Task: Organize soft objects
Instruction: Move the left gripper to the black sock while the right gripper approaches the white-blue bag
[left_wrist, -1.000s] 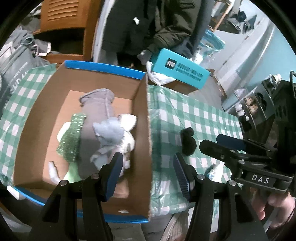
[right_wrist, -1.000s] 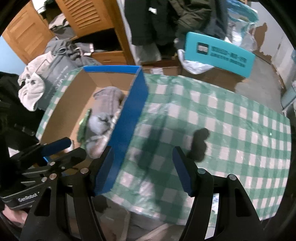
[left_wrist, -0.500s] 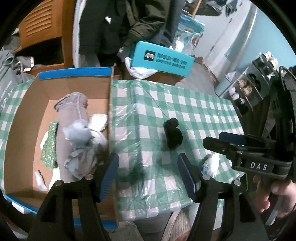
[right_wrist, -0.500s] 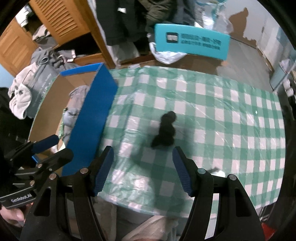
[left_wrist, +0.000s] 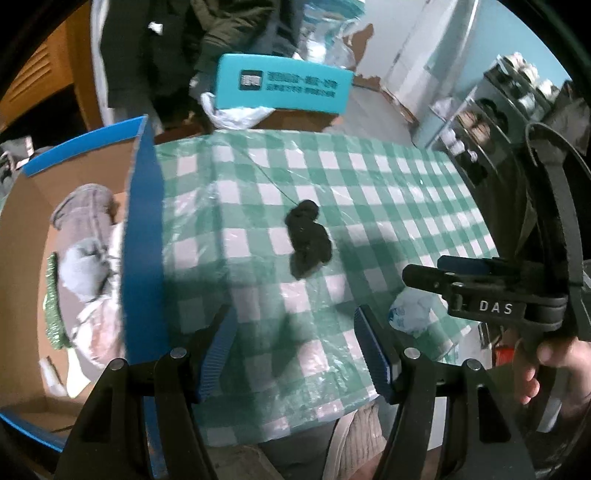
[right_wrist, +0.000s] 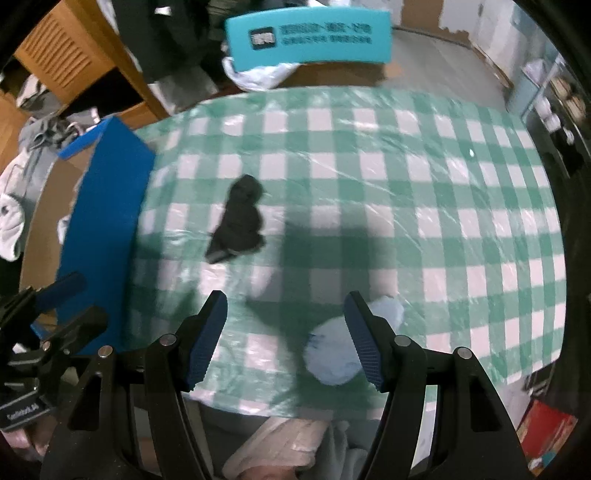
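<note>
A black bundled sock (left_wrist: 308, 238) lies on the green checked tablecloth (left_wrist: 369, 184); it also shows in the right wrist view (right_wrist: 240, 221). A pale blue balled sock (right_wrist: 340, 350) lies near the table's front edge, just left of my right gripper's right finger; it shows in the left wrist view (left_wrist: 413, 312) too. A cardboard box with blue rim (left_wrist: 142, 229) at the left holds grey, white and green soft items (left_wrist: 81, 236). My left gripper (left_wrist: 295, 347) is open and empty above the cloth. My right gripper (right_wrist: 286, 336) is open and empty.
A teal box (left_wrist: 282, 88) sits on a carton beyond the table's far edge. Dark coats hang behind it. A wooden cabinet (right_wrist: 62, 62) and heaped clothes stand at the far left. A shelf unit (left_wrist: 491, 107) is at the right.
Both grippers have swung right, away from the box and over the cloth. The black sock now sits ahead of both, and the pale blue sock has come into view by the right gripper.
</note>
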